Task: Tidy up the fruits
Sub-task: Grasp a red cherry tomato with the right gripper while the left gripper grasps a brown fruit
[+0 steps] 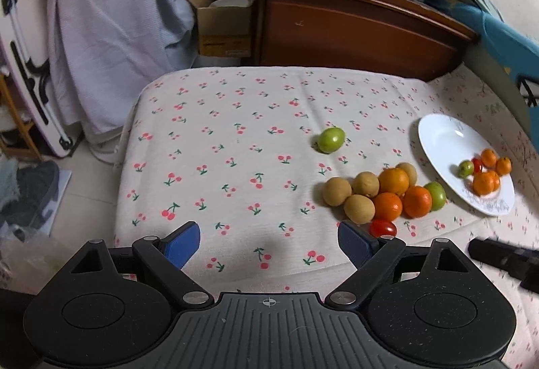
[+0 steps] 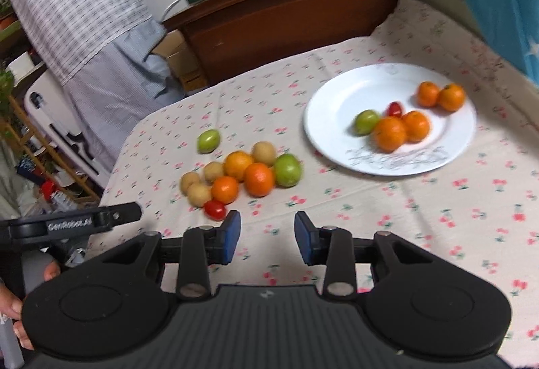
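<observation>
Hovering empty with right tool [image 2: 267, 239] partly open and left tool [image 1: 269, 244] wide, risking nudging the small red cherry tomato [image 2: 215, 209] and scattering the round orange-and-tan fruit cluster [image 2: 242, 175] beside the white ceramic plate [image 2: 337, 133].

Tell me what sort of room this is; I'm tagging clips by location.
Probably a bedroom: the fruit and white plate sit on a cherry-print sheet over what looks like a mattress, against a wooden headboard.

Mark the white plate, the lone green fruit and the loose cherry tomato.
white plate [image 2: 337, 106]: right wrist view, bare inner surface.
lone green fruit [image 1: 331, 140]: left wrist view, its middle.
loose cherry tomato [image 2: 215, 209]: right wrist view, its middle.
</observation>
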The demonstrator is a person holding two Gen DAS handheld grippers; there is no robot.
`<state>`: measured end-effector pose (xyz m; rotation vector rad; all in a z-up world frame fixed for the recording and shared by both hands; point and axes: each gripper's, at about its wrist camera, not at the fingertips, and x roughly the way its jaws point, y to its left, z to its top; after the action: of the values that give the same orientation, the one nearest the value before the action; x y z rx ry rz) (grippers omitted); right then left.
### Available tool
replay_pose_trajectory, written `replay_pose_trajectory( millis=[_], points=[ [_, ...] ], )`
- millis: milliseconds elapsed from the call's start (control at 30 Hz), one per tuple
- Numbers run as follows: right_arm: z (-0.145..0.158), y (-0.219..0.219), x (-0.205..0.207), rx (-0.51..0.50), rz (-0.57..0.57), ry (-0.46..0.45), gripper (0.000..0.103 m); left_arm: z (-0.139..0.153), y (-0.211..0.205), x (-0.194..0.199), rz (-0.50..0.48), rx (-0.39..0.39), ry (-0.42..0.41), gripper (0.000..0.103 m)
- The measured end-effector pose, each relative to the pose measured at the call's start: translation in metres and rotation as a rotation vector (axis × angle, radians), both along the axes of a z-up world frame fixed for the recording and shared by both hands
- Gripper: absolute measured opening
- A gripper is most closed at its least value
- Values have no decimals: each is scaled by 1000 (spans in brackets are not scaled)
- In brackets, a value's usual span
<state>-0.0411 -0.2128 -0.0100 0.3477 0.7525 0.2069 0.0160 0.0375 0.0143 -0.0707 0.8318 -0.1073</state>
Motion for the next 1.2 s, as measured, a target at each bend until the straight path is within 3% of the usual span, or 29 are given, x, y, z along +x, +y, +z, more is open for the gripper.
replay_pose_trajectory(
  millis=[267, 700, 867, 1200],
  points=[
    [-12, 39, 21, -44, 117, 3, 35, -4, 6, 9, 42, -31, 12, 89],
    [-26, 57, 50, -77, 154, 12, 32, -12, 5, 19, 51, -63, 22, 89],
    [-29, 63, 53, -113, 167, 2, 23, -14, 1, 19, 24, -63, 14, 87],
    [-22, 45, 47, -91, 107, 21, 21, -18, -19, 22, -68, -80, -5, 82]
  ],
)
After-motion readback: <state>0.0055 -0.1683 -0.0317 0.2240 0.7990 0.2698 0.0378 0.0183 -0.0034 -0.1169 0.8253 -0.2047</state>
